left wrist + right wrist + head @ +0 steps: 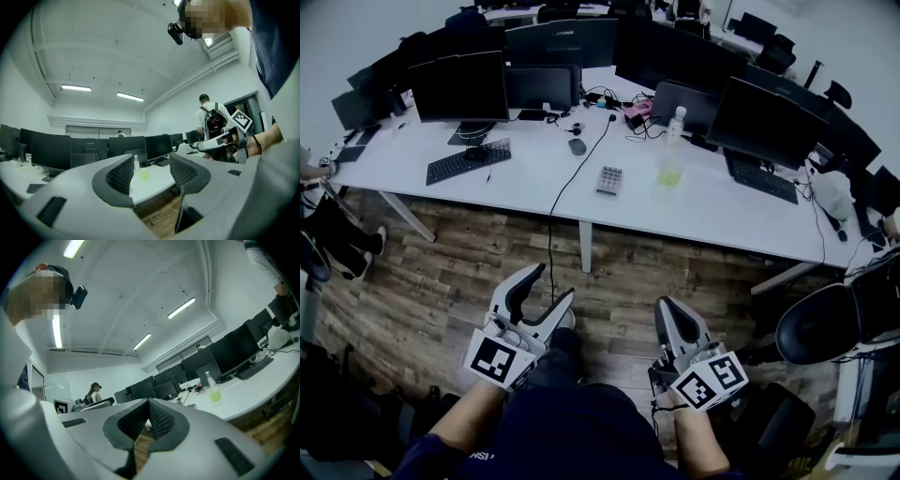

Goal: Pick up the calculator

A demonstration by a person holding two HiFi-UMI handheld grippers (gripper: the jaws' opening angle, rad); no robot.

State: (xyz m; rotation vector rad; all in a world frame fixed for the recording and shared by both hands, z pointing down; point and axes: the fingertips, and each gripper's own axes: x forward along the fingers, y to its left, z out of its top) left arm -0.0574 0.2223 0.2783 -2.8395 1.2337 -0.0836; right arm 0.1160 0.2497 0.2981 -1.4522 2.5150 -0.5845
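The calculator (610, 179) is small and grey with rows of keys. It lies flat on the long white desk (712, 211), near the front edge. In the right gripper view the calculator (191, 405) is a tiny shape far off on the desktop. Both grippers hang low over the wooden floor, well short of the desk. My left gripper (546, 286) (152, 176) is open, with only the distant desk showing between its fingers. My right gripper (666, 305) (149, 418) is shut, its tips meeting on nothing.
On the desk stand several dark monitors (459, 86), a keyboard (469, 161), a mouse (577, 146), a clear bottle (677, 123) and a green cup (669, 174) right of the calculator. A black cable (572, 178) hangs over the edge. An office chair (825, 323) stands at the right.
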